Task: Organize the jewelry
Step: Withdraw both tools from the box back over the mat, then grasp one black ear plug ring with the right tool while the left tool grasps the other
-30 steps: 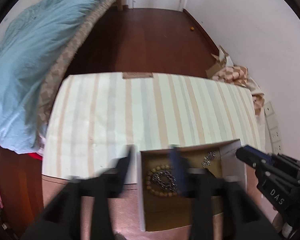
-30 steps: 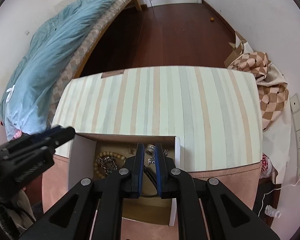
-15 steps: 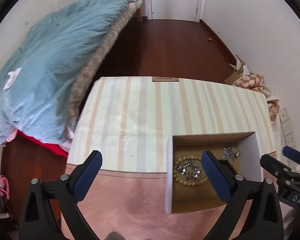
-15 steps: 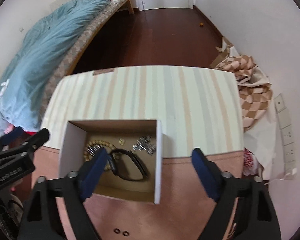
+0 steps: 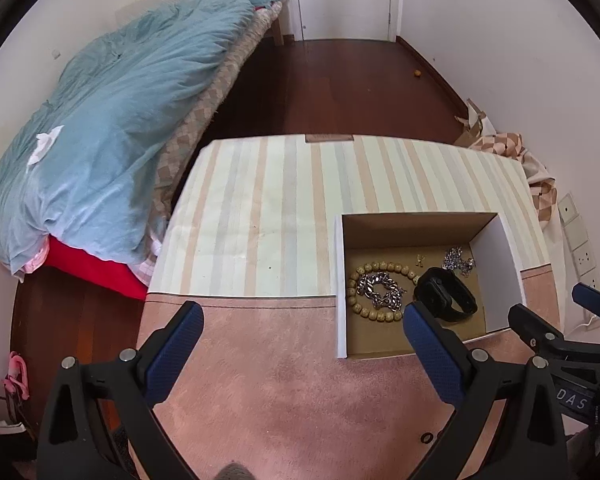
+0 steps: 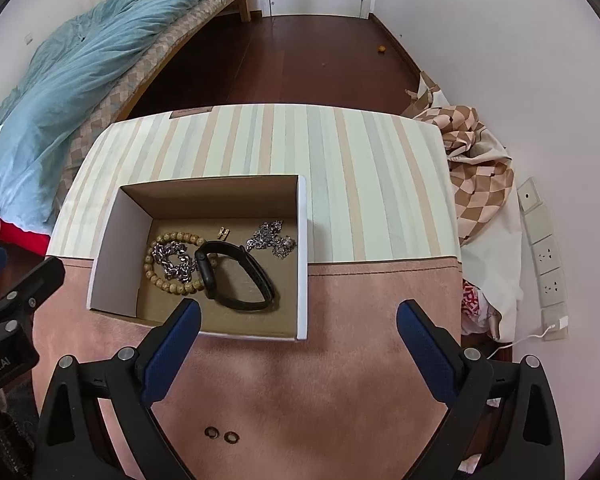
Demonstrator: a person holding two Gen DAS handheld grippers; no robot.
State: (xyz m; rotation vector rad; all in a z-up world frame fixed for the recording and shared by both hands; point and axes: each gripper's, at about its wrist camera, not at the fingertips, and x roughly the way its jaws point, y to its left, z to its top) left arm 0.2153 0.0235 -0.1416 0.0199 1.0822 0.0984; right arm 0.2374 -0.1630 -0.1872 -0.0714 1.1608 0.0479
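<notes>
An open cardboard box (image 6: 116,256) stands on the table. In it lie a wooden bead bracelet (image 6: 172,237), a silver chain (image 6: 172,260), a black wristband (image 6: 205,270), a silver necklace (image 6: 270,238) and a small gold piece (image 6: 223,233). Two small rings (image 6: 211,432) rest on the pink cloth nearer to me. My right gripper (image 6: 299,311) hangs above the box's near right corner, its jaws opening with nothing between them. My left gripper (image 5: 302,314) is open and empty, left of the box (image 5: 341,280) and above the pink cloth.
A striped cloth (image 6: 340,184) covers the far half of the table and a pink one (image 6: 340,380) the near half. A bed with a blue quilt (image 5: 100,128) stands at the left. Checked fabric (image 6: 476,168) and wall sockets (image 6: 544,248) are at the right.
Both grippers opened wide and drew back from the box toward me. The right one let go of the black wristband, which now lies in the box.
</notes>
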